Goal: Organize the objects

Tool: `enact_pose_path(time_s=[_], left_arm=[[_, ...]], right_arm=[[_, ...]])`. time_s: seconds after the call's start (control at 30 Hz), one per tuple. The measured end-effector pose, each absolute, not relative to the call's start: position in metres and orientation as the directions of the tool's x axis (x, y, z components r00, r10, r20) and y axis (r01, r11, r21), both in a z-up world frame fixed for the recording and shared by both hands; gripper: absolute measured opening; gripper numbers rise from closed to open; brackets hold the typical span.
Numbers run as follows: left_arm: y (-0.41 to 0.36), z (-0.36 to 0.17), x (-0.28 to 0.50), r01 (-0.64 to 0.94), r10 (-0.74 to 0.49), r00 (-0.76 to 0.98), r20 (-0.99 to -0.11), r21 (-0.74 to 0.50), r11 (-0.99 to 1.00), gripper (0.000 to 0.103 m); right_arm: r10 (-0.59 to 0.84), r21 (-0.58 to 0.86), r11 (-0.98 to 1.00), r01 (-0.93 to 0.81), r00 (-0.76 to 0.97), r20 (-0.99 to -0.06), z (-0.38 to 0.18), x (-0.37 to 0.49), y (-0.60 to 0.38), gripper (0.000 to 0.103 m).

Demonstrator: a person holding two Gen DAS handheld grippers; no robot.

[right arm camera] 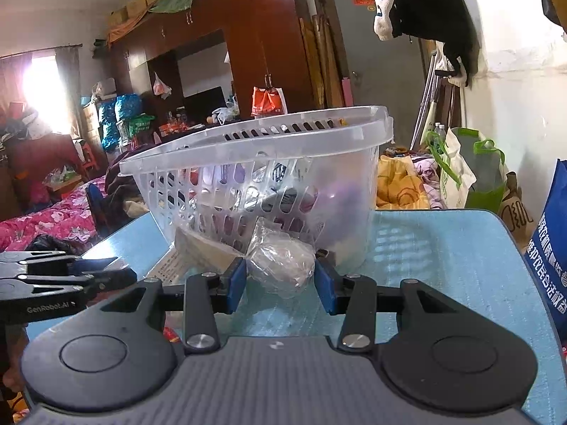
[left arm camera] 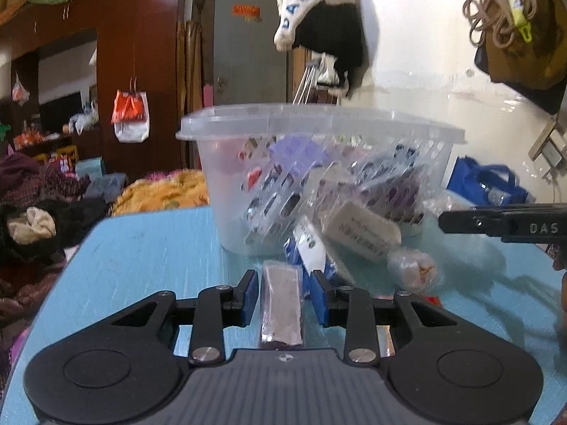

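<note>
Basket (right arm camera: 269,163) just behind bagged lump (right arm camera: 283,265) btwn open right tongs (right arm camera: 280,283).

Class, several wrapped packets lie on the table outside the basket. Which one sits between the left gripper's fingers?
The long silvery-grey bar packet, lying lengthwise between the left gripper; the white labelled packet and round clear-wrapped packet lie farther right.
</note>
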State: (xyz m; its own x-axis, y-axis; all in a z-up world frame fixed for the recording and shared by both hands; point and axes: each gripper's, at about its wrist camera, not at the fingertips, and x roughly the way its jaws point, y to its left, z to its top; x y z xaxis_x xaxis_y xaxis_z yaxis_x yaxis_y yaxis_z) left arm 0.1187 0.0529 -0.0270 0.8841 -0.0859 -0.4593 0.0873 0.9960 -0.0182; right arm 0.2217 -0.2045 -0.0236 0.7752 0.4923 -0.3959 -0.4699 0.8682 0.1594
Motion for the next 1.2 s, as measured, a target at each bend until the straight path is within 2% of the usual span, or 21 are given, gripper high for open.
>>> enact_pose_path(time_s=[0.03, 0.07, 0.2, 0.33, 0.53, 0.63, 0.73, 0.83, 0.9, 1.0, 1.1, 1.13, 1.17, 1.2], left_arm=[[0.053, -0.027, 0.119, 0.083, -0.084, 0.882, -0.463, -0.023, 0.996, 0.036], [0.054, -0.028, 0.120, 0.082, -0.084, 0.882, -0.465, -0.025, 0.996, 0.028], [0.053, -0.027, 0.116, 0.072, -0.071, 0.891, -0.448, -0.016, 0.997, 0.027], [0.055, -0.024, 0.107, 0.062, -0.065, 0.920, -0.388, -0.021, 0.998, 0.027], [0.062, -0.006, 0.090, 0.065, -0.080, 0.955, -0.285, -0.065, 0.996, 0.027], [0.068, 0.021, 0.081, 0.087, -0.107, 0.971, -0.213, -0.101, 0.991, 0.027], [0.068, 0.060, 0.094, 0.129, -0.147, 0.975, -0.168, -0.115, 0.985, 0.027], [0.061, 0.096, 0.135, 0.135, -0.155, 0.971, -0.184, -0.117, 0.984, 0.027], [0.056, 0.108, 0.165, 0.131, -0.155, 0.964, -0.218, -0.121, 0.984, 0.027], [0.049, 0.113, 0.204, 0.108, -0.142, 0.950, -0.277, -0.136, 0.985, 0.027], [0.047, 0.108, 0.229, 0.094, -0.137, 0.942, -0.307, -0.149, 0.984, 0.028], [0.047, 0.105, 0.232, 0.102, -0.143, 0.944, -0.296, -0.148, 0.984, 0.032], [0.046, 0.101, 0.237, 0.099, -0.135, 0.944, -0.301, -0.130, 0.987, 0.055], [0.044, 0.097, 0.238, 0.074, -0.110, 0.941, -0.319, -0.122, 0.990, 0.074]], right_arm=[[0.492, 0.159, 0.868, -0.470, 0.776, -0.395, -0.024, 0.221, -0.205, 0.046], [0.491, 0.160, 0.869, -0.468, 0.777, -0.394, -0.024, 0.221, -0.205, 0.046], [0.490, 0.158, 0.870, -0.468, 0.778, -0.393, -0.024, 0.221, -0.205, 0.046], [0.486, 0.154, 0.872, -0.465, 0.786, -0.382, -0.023, 0.221, -0.205, 0.046], [0.476, 0.100, 0.878, -0.468, 0.836, -0.273, -0.011, 0.191, -0.210, 0.046], [0.513, 0.109, 0.858, -0.502, 0.829, -0.221, 0.013, 0.177, -0.213, 0.046], [0.478, 0.033, 0.876, -0.481, 0.858, -0.187, 0.049, 0.181, -0.202, 0.046], [0.437, -0.033, 0.893, -0.449, 0.883, -0.172, 0.078, 0.207, -0.186, 0.046], [0.419, -0.060, 0.897, -0.437, 0.886, -0.198, 0.089, 0.233, -0.175, 0.046], [0.391, -0.094, 0.900, -0.425, 0.885, -0.254, 0.091, 0.264, -0.160, 0.046], [0.375, -0.131, 0.899, -0.417, 0.890, -0.261, 0.084, 0.275, -0.154, 0.047], [0.373, -0.142, 0.898, -0.417, 0.891, -0.258, 0.082, 0.276, -0.153, 0.058], [0.365, -0.156, 0.898, -0.412, 0.894, -0.261, 0.079, 0.276, -0.151, 0.086], [0.344, -0.163, 0.907, -0.389, 0.906, -0.245, 0.077, 0.271, -0.153, 0.098]])
